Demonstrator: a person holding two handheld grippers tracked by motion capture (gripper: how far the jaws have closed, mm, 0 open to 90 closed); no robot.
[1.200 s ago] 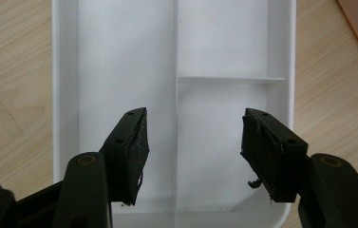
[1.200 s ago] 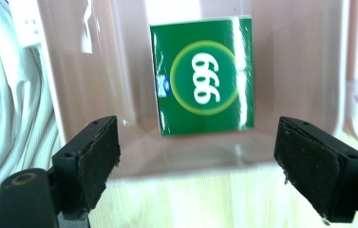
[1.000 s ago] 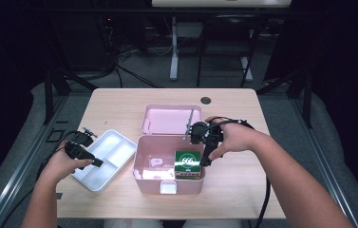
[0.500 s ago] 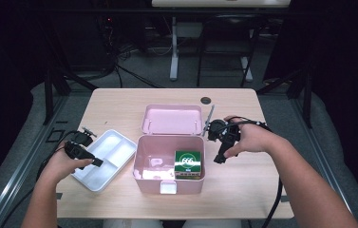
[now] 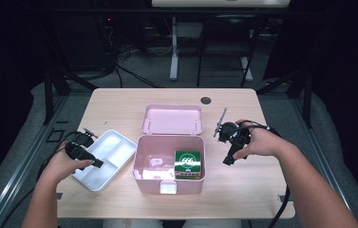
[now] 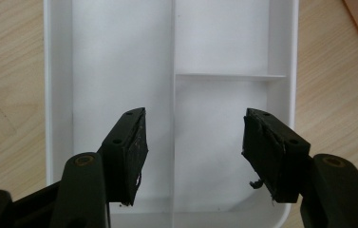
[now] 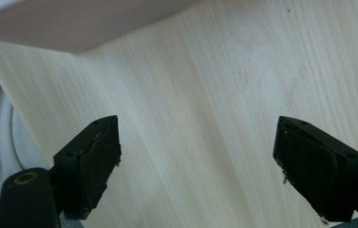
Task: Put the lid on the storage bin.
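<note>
Pink storage box stands open at mid-worktop, lid laid back behind it; a green carton sits upright in its right half, some pale items in the left half, too small to identify. White divided tray lies just left of the box, touching or nearly so. Left claw hovers over the tray, released, jaws wide and straddling the centre divider, nothing between them. Right claw is beside the box on its right, over bare wood, also released and empty. Judgement: the step in hand looks like seating the tray into the box. To do it well, close the left claw on the tray's near rim or the divider rather than across a flat floor, lift level, and check that the carton's height leaves room for the tray. The right claw could steady the box wall so it does not slide.
</note>
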